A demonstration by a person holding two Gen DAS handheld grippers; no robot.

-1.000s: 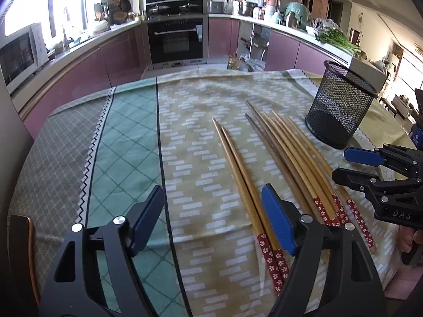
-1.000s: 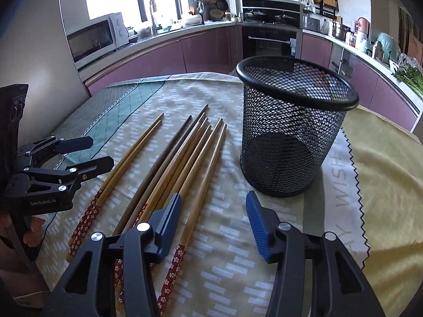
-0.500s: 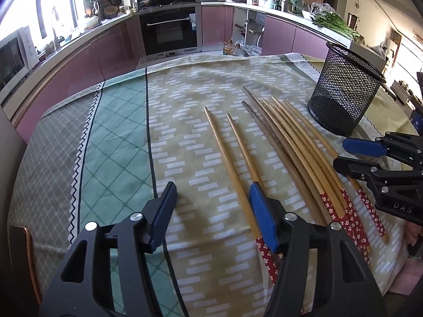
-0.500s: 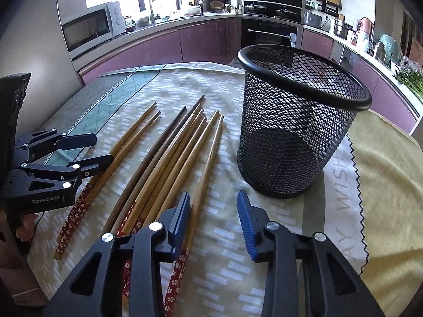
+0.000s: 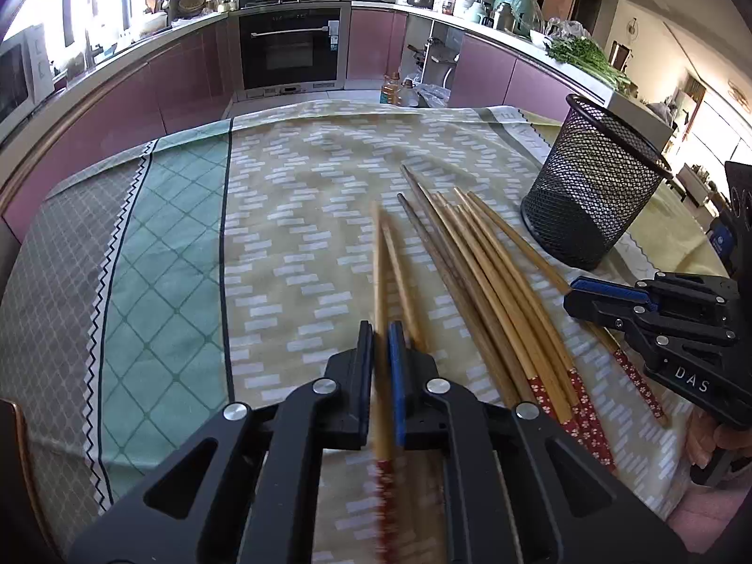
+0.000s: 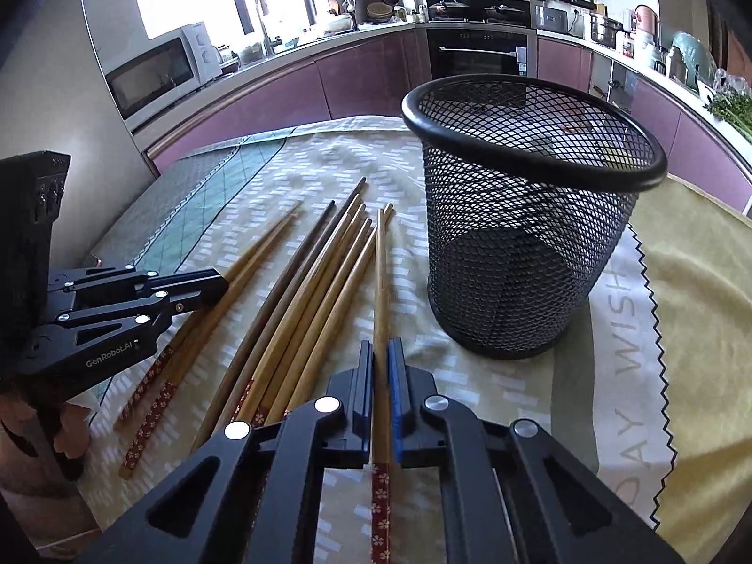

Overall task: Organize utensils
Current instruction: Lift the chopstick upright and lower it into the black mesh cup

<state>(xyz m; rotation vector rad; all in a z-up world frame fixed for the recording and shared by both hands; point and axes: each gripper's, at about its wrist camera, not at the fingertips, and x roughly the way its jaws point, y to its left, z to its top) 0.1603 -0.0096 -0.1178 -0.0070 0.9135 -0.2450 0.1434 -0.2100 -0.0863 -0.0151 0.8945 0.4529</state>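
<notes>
Both my jaws are clenched, each on one chopstick: my left gripper (image 5: 381, 348) pinches the leftmost chopstick (image 5: 379, 258), my right gripper (image 6: 381, 366) the chopstick nearest the cup (image 6: 379, 272). The other chopsticks (image 6: 301, 310) lie between them on the clothed counter (image 5: 164, 254). I should lift level, then tip each into the mesh cup (image 6: 531, 216).

A patterned tablecloth (image 5: 301, 244), beige with white dashes and a green diamond-checked band edged in grey, covers the table. Beyond it runs a curved row of glossy mauve kitchen cabinets (image 6: 263, 94). A black built-in oven (image 5: 290, 49) sits among them, with a white microwave (image 6: 157, 70) on the counter by the bright window. Leafy green vegetables (image 5: 585, 54) lie on the far counter.
</notes>
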